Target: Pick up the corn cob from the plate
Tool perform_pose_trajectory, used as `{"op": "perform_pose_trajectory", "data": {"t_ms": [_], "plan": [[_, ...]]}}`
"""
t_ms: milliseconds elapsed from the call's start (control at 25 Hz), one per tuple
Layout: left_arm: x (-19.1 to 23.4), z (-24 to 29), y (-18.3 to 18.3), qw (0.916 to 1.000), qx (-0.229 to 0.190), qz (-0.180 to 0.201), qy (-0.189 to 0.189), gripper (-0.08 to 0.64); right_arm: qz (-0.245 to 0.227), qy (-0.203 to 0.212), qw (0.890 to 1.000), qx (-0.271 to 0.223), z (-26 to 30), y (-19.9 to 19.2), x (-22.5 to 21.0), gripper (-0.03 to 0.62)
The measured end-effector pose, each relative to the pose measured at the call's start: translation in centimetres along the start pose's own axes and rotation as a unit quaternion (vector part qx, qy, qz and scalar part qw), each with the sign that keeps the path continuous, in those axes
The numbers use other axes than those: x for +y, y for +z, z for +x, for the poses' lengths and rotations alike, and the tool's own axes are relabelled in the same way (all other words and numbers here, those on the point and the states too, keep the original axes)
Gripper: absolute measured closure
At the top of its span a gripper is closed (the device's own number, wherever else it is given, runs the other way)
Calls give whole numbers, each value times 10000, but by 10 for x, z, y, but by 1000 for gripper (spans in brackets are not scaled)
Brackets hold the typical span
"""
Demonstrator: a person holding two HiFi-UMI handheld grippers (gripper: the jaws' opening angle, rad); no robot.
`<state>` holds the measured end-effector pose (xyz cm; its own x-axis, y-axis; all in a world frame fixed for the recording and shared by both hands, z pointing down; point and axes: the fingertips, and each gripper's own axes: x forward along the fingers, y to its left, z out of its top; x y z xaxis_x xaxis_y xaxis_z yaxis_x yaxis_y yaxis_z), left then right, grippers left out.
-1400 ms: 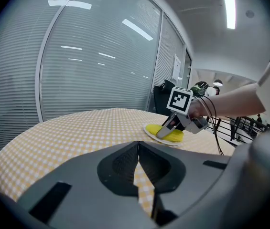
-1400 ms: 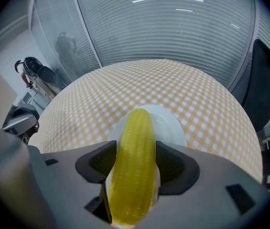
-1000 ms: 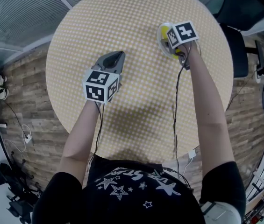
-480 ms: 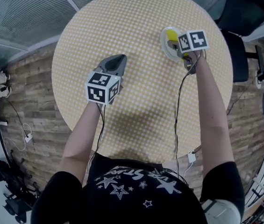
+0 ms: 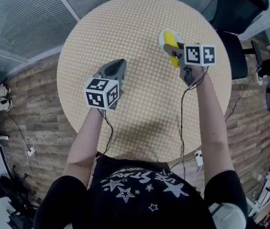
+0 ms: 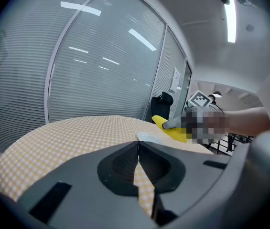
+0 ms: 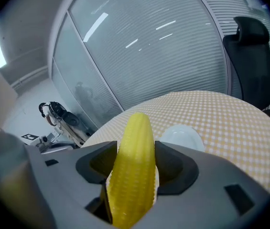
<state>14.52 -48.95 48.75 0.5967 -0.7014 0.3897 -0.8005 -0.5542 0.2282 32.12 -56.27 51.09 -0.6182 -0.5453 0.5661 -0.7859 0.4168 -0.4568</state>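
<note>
The yellow corn cob (image 5: 172, 45) (image 7: 132, 168) is clamped between the jaws of my right gripper (image 5: 177, 50) (image 7: 134, 175), which is shut on it. It points up and away from the gripper. The small white plate (image 5: 162, 36) (image 7: 182, 136) lies bare on the checked round table (image 5: 125, 27), just beyond and below the cob. In the left gripper view the cob (image 6: 172, 129) hangs above the plate (image 6: 146, 137). My left gripper (image 5: 119, 63) (image 6: 138, 151) is shut with nothing in it, over the table's middle left.
A black office chair (image 5: 235, 8) (image 7: 252, 56) stands past the table's far right edge. Glass walls with blinds (image 7: 173, 42) ring the table. Cables (image 5: 20, 137) lie on the wooden floor at the left.
My right gripper has come off the plate with the corn cob in it, drawing slightly right and back. The plate now shows bare. The left gripper has barely moved.
</note>
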Motion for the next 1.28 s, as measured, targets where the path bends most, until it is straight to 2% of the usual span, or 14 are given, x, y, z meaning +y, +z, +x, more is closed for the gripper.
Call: {"op": "perform_pose_trajectory", "data": {"t_ms": [240,360,560,840,1080,1280], "plan": [[-15,-40,5,9993,-168,83,-316,551,454,350,9953,-784,-37,-14,73,340],[-16,-68,1,9987,-225,190,-406,551,640,516,9904,-1109,-51,-31,112,339],[-14,-111,-11,9975,-250,270,-608,549,953,561,9817,-1549,-75,-67,166,339],[-5,-173,-21,9951,-392,288,-864,551,1290,338,9724,-1914,-97,-119,222,339],[-11,-224,-27,9897,-535,351,-1280,551,1378,-11,9629,-2321,-116,-152,269,339],[-17,-260,-37,9839,-562,401,-1649,551,1660,-142,9481,-2710,-129,-182,308,339]]}}
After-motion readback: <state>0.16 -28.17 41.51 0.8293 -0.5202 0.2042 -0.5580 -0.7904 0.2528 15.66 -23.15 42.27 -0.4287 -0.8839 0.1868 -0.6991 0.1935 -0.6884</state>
